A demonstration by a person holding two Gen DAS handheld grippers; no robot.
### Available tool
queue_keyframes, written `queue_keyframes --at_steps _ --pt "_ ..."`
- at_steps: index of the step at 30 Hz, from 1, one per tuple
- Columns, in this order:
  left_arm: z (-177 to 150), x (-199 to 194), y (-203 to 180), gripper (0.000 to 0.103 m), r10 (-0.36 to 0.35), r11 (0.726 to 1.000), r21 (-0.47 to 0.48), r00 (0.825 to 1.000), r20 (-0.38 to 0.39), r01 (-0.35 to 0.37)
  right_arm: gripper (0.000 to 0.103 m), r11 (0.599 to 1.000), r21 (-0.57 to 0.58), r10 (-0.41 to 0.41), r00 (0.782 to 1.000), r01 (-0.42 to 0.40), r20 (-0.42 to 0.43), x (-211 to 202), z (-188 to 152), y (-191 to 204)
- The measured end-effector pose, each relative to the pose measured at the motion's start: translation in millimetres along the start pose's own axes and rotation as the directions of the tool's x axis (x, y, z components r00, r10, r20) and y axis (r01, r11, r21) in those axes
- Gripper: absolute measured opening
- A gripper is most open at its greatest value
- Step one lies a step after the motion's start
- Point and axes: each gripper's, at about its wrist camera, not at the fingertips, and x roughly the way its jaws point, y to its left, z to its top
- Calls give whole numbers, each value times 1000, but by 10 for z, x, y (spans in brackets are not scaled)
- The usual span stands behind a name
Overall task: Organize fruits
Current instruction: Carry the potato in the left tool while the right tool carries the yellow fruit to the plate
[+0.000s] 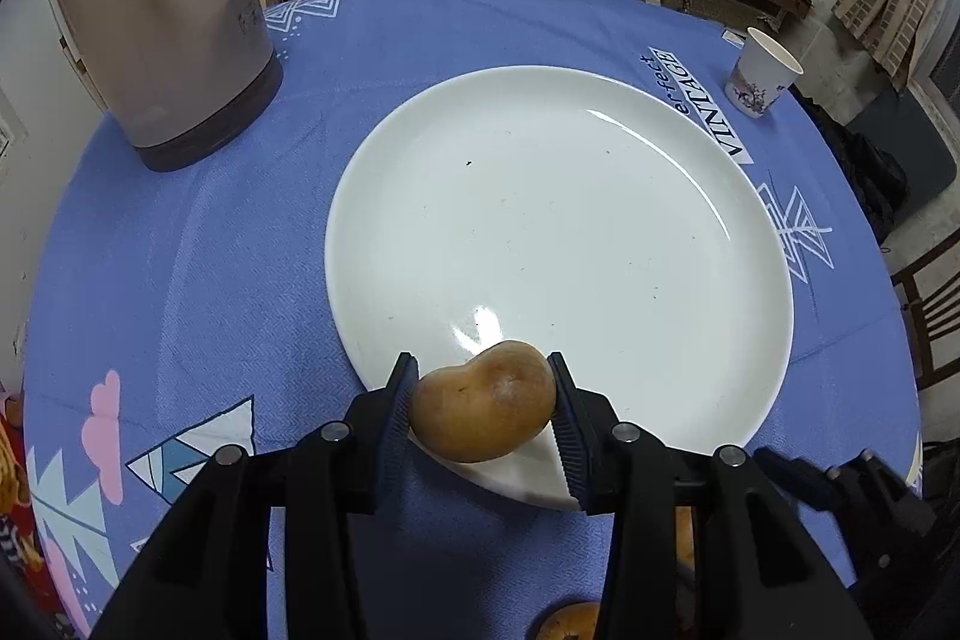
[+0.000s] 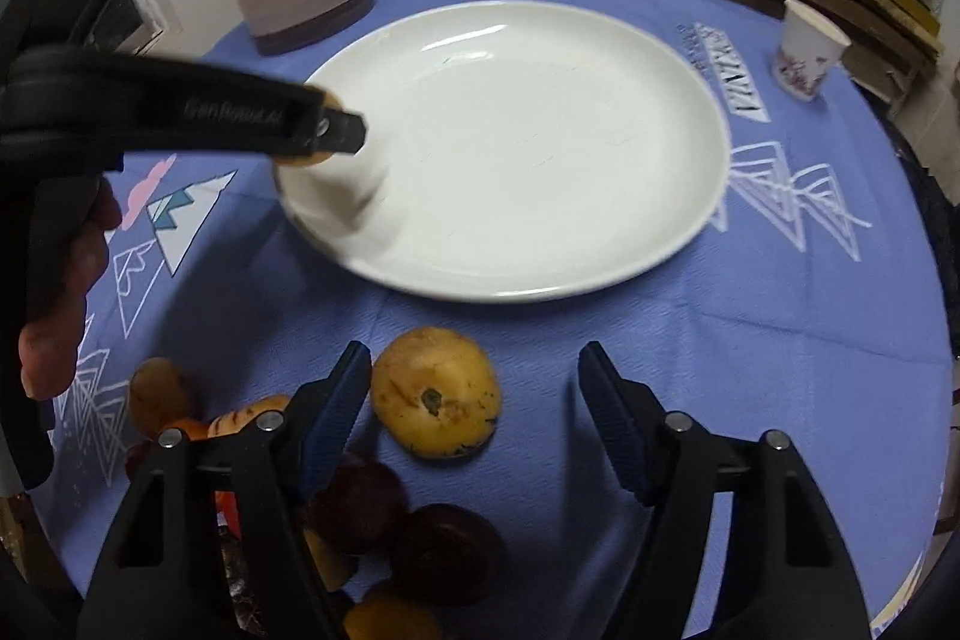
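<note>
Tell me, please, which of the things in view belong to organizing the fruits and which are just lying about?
For the job:
- brown fruit held in the left gripper
- white plate
- yellow fruit between the open right gripper's fingers
- dark red fruits nearby

Lying about:
- beige jug
- paper cup
- blue tablecloth

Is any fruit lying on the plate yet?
No: the plate is bare, and the left gripper holds a fruit over its rim.
</note>
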Motion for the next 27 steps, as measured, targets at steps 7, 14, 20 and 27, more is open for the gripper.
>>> queue_keyframes --at_steps 7,14,20,27 --pt "-9 40 40 44 -1 1000 0 1000 -9 1 45 999 20 42 999 -41 -29 115 -45 30" --pt "-38 3 13 44 -11 1000 7 1000 -5 11 45 998 36 54 998 -55 16 -24 -27 28" --pt "-43 -133 -18 44 -31 999 14 999 24 30 45 1000 11 -16 994 15 108 -251 171 10" --pt "54 51 -44 44 -13 1000 1 1000 6 13 45 996 -23 -78 991 81 110 96 524 -50"
